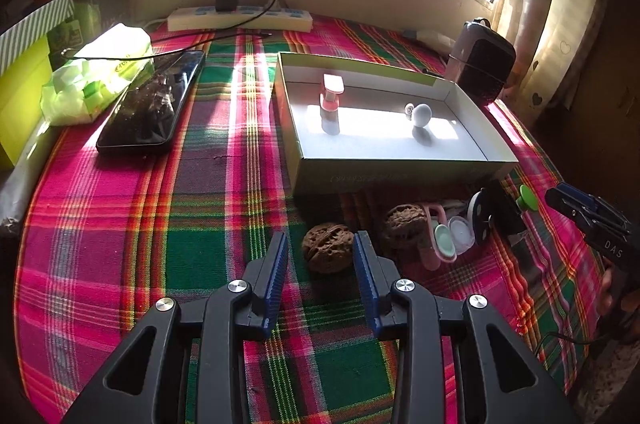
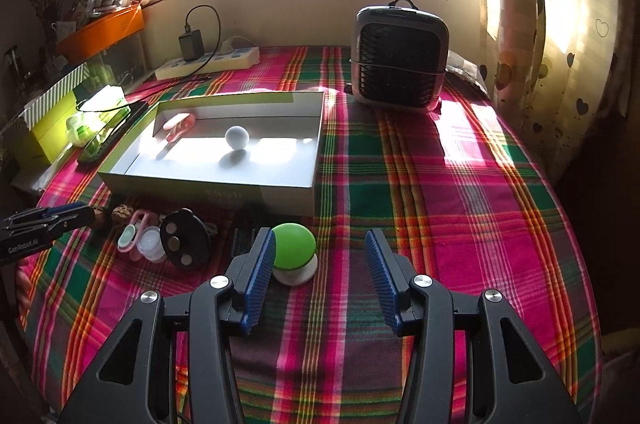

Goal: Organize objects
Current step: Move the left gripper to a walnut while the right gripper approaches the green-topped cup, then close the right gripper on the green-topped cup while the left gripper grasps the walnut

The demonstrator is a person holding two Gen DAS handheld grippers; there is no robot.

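An open cardboard box on the plaid cloth holds a pink clip and a white ball. In front of it lie two walnuts, a pink and mint lens case, a black round disc and a green-topped white knob. My left gripper is open, with the near walnut between its fingertips. My right gripper is open, its left finger beside the green knob.
A phone and a tissue pack lie at the left. A power strip with a charger sits by the wall. A small fan heater stands at the back right. A curtain hangs at the right.
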